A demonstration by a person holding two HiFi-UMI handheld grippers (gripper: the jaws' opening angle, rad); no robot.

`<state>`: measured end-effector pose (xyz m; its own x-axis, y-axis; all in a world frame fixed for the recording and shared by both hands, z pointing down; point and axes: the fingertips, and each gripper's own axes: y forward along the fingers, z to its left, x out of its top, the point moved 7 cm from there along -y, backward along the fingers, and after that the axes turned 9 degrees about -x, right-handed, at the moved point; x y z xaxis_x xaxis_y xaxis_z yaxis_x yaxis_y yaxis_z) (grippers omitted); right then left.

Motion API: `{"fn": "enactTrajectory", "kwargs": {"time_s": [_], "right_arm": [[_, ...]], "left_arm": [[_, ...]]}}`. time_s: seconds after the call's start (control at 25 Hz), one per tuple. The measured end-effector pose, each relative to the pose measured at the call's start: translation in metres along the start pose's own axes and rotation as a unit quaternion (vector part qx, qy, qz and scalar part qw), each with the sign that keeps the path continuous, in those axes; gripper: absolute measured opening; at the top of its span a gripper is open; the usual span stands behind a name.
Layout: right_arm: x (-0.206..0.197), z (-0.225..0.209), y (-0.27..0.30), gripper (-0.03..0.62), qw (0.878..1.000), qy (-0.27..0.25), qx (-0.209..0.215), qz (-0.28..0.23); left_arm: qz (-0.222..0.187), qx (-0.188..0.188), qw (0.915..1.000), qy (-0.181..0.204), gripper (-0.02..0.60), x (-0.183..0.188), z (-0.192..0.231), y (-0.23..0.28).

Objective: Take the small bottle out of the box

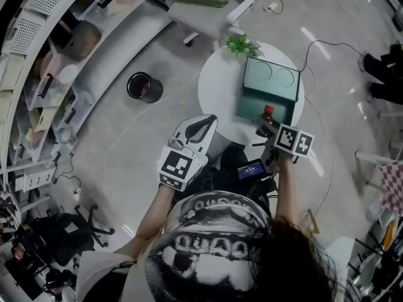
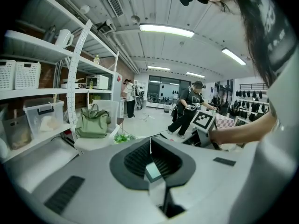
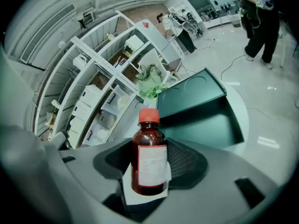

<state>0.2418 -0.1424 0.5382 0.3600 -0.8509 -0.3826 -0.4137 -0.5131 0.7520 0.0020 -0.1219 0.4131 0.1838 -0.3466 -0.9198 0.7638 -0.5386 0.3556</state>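
round white bench (image 1: 217, 87) carried the open green box (image 1: 267, 93). right tool (image 1: 269, 126) gripped the small bottle (image 3: 148, 160) upright by its body, seemingly already out of the box, which lay just beyond it. left tool (image 2: 150, 146) was closed, empty, further away.

The right tongs (image 3: 150, 174) gripped the small bottle (image 3: 149, 153) upright, brown glass with a red cap and white label. Beyond it the open green box (image 3: 201, 120) sat on the round white counter (image 3: 239, 107), with a plant (image 3: 150, 85) at its far side.
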Motion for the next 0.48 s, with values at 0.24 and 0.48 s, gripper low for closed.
{"fn": "enactTrajectory", "kwargs": {"time_s": [0.24, 0.48], "right_arm": [[-0.023, 0.033, -0.028, 0.224, 0.999, -0.001, 0.023, -0.035], [-0.052, 0.068, -0.051, 0.224, 0.996, 0.011, 0.059, -0.067]], "left_arm": [[-0.005, -0.013, 0.9999, 0.009, 0.014, -0.009, -0.005, -0.028], [-0.013, -0.031, 0.9992, 0.019, 0.014, -0.016, -0.012, -0.057]]}}
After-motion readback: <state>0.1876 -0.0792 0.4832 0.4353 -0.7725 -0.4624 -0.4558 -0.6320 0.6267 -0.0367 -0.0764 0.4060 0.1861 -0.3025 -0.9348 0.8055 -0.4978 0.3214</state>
